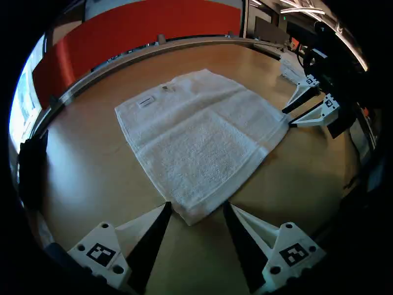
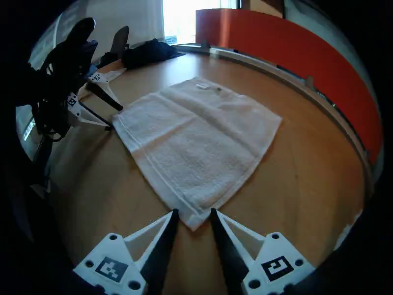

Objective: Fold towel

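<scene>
The towel (image 1: 196, 132) lies flat on the counter (image 1: 88, 167). One corner points straight in between the left gripper (image 1: 196, 205)'s widely parted fingers. The neighbouring corner sits between the right gripper (image 2: 193, 211)'s narrower, unclosed fingers. Each gripper looks equally near its corner, ready to pinch.

Office-like room: a long wooden desk (image 1: 88, 162) edged at 12 o'clock by a red partition panel (image 1: 162, 27), strip lights (image 1: 299, 10) overhead.
</scene>
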{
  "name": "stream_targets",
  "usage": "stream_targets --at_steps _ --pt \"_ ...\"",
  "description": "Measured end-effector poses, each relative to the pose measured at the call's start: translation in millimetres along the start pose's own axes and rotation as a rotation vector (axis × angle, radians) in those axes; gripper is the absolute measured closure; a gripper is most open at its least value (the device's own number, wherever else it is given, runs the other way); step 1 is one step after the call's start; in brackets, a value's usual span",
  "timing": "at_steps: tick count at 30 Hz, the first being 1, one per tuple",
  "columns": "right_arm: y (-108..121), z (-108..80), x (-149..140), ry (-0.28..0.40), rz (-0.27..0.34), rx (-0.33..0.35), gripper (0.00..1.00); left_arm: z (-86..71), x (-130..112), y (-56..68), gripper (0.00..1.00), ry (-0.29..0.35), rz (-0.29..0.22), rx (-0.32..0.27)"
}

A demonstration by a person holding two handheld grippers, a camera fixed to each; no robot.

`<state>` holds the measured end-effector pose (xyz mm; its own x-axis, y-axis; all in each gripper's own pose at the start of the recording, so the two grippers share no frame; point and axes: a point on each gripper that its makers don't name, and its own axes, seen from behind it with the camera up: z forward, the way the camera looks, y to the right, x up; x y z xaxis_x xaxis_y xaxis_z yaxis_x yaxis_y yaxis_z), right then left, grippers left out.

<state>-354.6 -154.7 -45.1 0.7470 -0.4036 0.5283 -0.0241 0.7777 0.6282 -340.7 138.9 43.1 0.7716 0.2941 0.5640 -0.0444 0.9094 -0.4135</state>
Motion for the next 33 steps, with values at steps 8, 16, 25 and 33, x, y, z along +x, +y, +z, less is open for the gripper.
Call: stream_targets --at_steps 8,16,25,33 --pt "-2.1 0.4 -1.2 -0.002 0.009 0.003 0.81 0.7 0.6 0.3 0.62 -0.006 -0.012 0.008" --pt "-4.4 -4.2 6.1 0.021 0.024 -0.007 0.82 -1.4 2.6 2.2 0.84 -0.016 -0.041 0.004" --pt "-3.5 -23.9 22.4 0.060 0.035 -0.025 0.82 -23.6 16.0 9.8 0.85 0.006 -0.069 0.007" --pt "-10.4 -49.0 37.9 0.080 0.016 -0.015 0.82 -51.6 30.0 14.5 0.85 0.019 -0.079 0.013"
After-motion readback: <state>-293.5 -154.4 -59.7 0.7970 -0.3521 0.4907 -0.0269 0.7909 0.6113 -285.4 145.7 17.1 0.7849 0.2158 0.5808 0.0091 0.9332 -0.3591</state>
